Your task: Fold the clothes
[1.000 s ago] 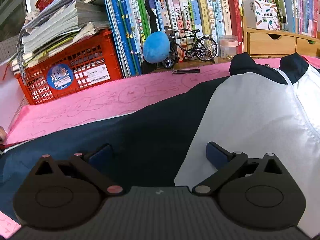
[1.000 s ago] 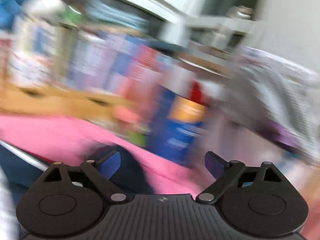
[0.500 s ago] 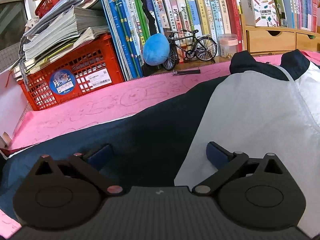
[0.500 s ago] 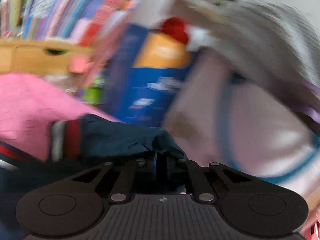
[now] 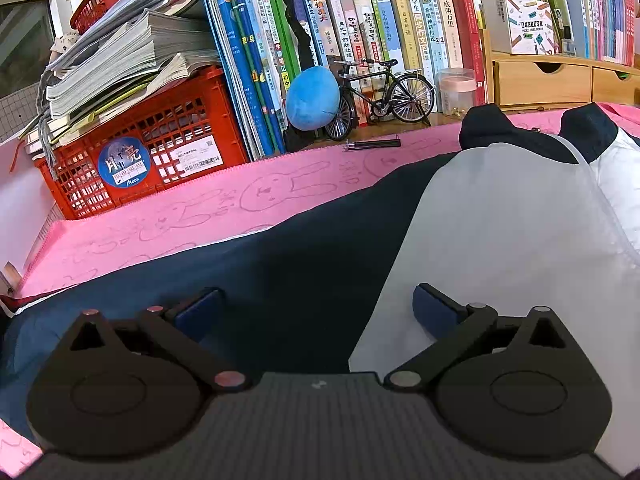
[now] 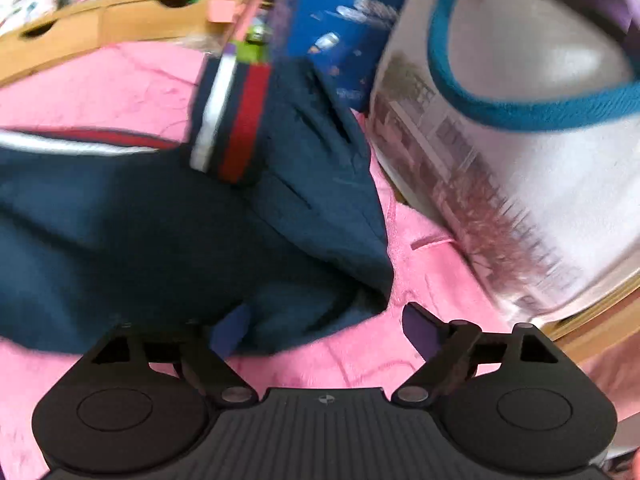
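Observation:
A navy and white jacket (image 5: 500, 224) lies spread on the pink cloth (image 5: 168, 220), its dark collar toward the bookshelf. My left gripper (image 5: 316, 310) hovers open just above the jacket, one finger over the navy part and the other over the white panel. In the blurred right wrist view, the navy sleeve (image 6: 224, 216) with its red and white striped cuff (image 6: 236, 120) lies folded over on the pink cloth (image 6: 420, 312). My right gripper (image 6: 326, 330) stands open at the sleeve's near edge, its left fingertip against the fabric, nothing clamped.
A red crate (image 5: 140, 160) stacked with papers, a row of books, a blue plush ball (image 5: 312, 98), a model bicycle (image 5: 384, 94) and wooden drawers (image 5: 540, 82) line the back. A white bag with a teal handle (image 6: 520, 112) and a blue box (image 6: 344, 28) crowd the right side.
My right gripper was shut on the navy sleeve half a second ago; it has now opened and the sleeve lies on the cloth. The left gripper has barely moved.

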Demonstrator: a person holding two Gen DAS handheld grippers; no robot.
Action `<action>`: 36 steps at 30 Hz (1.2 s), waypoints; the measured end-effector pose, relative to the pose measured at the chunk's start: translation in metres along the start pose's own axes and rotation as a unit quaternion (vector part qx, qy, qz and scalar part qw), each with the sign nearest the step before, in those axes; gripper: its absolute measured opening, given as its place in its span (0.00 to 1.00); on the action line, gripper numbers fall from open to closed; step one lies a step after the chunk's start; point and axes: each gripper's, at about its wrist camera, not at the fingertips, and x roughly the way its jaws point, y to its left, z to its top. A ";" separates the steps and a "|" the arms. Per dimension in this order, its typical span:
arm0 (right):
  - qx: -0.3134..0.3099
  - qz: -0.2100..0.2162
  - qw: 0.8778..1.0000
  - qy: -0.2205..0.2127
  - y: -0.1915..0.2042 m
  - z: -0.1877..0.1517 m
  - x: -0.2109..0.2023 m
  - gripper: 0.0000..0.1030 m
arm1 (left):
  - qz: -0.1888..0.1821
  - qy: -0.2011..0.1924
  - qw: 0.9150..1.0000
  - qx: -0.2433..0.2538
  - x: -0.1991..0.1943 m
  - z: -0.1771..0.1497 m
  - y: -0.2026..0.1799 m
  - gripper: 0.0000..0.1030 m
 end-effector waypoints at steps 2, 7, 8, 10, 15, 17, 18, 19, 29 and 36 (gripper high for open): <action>-0.014 0.038 0.999 -0.024 0.005 -0.002 -0.024 0.86 | 0.001 0.000 1.000 0.001 0.000 0.000 -0.001 1.00; -0.048 -0.006 0.992 -0.120 0.028 0.033 -0.021 1.00 | 0.007 -0.002 1.000 0.007 -0.001 0.000 -0.003 1.00; -0.055 -0.014 0.989 -0.139 0.033 0.039 -0.021 1.00 | 0.008 -0.003 1.000 0.008 -0.001 0.000 -0.004 1.00; -0.070 -0.053 0.986 -0.140 0.041 0.054 0.002 1.00 | 0.010 -0.004 1.000 0.010 -0.001 0.001 -0.004 1.00; -0.097 -0.131 0.982 -0.100 0.037 0.079 0.063 0.29 | 0.011 -0.004 1.000 0.011 -0.002 0.000 -0.005 1.00; -0.088 -0.216 0.948 -0.215 0.033 0.074 0.034 0.28 | 0.012 -0.005 1.000 0.013 -0.002 0.000 -0.005 1.00; -0.083 -0.254 0.925 -0.270 0.030 0.071 0.020 0.30 | 0.013 -0.005 1.000 0.014 -0.002 0.000 -0.006 1.00; -0.075 -0.247 0.915 -0.310 0.021 0.066 0.009 0.33 | 0.014 -0.006 1.000 0.015 -0.002 0.000 -0.006 1.00; -0.078 -0.167 0.955 -0.234 0.018 0.040 -0.027 1.00 | 0.014 -0.006 1.000 0.015 -0.002 0.000 -0.006 1.00; -0.138 0.136 0.945 -0.265 0.122 0.043 -0.099 0.69 | 0.014 -0.006 1.000 0.015 -0.002 0.001 -0.006 1.00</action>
